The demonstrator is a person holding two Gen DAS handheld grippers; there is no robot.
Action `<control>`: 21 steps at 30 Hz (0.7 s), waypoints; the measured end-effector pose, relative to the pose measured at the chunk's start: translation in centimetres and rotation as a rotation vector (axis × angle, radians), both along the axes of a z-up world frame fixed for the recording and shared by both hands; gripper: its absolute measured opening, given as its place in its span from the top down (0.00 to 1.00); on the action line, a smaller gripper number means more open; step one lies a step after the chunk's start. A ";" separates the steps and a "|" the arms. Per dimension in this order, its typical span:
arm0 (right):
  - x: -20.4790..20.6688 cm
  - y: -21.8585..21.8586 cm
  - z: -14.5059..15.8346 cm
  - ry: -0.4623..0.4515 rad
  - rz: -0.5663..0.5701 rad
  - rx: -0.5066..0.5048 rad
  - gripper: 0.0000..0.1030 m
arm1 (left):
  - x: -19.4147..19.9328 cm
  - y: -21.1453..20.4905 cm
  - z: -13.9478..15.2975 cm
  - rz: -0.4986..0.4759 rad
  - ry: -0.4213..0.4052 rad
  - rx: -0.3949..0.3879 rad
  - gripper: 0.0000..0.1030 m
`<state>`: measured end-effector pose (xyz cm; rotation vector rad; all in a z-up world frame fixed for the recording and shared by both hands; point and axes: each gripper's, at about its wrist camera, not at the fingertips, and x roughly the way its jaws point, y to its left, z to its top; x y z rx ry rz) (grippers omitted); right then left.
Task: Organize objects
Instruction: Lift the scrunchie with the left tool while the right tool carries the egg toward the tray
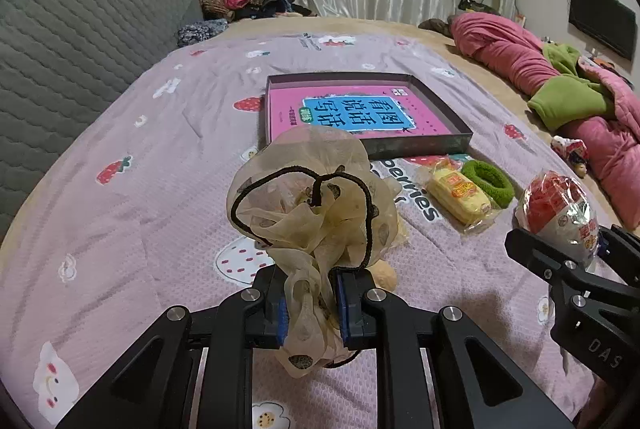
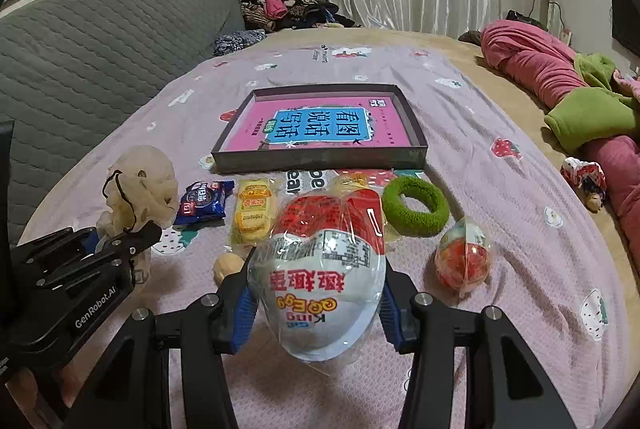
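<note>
My left gripper [image 1: 310,303] is shut on a beige mesh scrunchie [image 1: 310,203] with a black cord and holds it above the bed; it also shows in the right wrist view [image 2: 140,185]. My right gripper [image 2: 316,303] is shut on a red-and-white toy egg in plastic wrap [image 2: 324,269], also seen in the left wrist view [image 1: 558,213]. A dark shallow box [image 2: 320,159] holding a pink book [image 2: 320,125] lies ahead. In front of it lie a yellow snack pack [image 2: 252,211], a blue snack pack [image 2: 204,201], a green hair ring [image 2: 416,207] and a second wrapped egg [image 2: 464,257].
A small beige ball [image 2: 228,267] lies near my right gripper. The purple strawberry-print sheet [image 2: 500,229] covers the bed. A grey quilted headboard [image 2: 100,53] stands left. Pink and green bedding [image 2: 592,117] is piled right, with a small doll [image 2: 586,181] beside it. Clothes [image 2: 288,5] are heaped far back.
</note>
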<state>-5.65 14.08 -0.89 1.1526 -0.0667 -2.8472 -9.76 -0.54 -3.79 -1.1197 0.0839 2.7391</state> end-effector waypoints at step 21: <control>1.3 0.3 3.1 0.073 0.043 -0.037 0.50 | 2.2 0.0 2.7 0.069 0.004 -0.038 0.81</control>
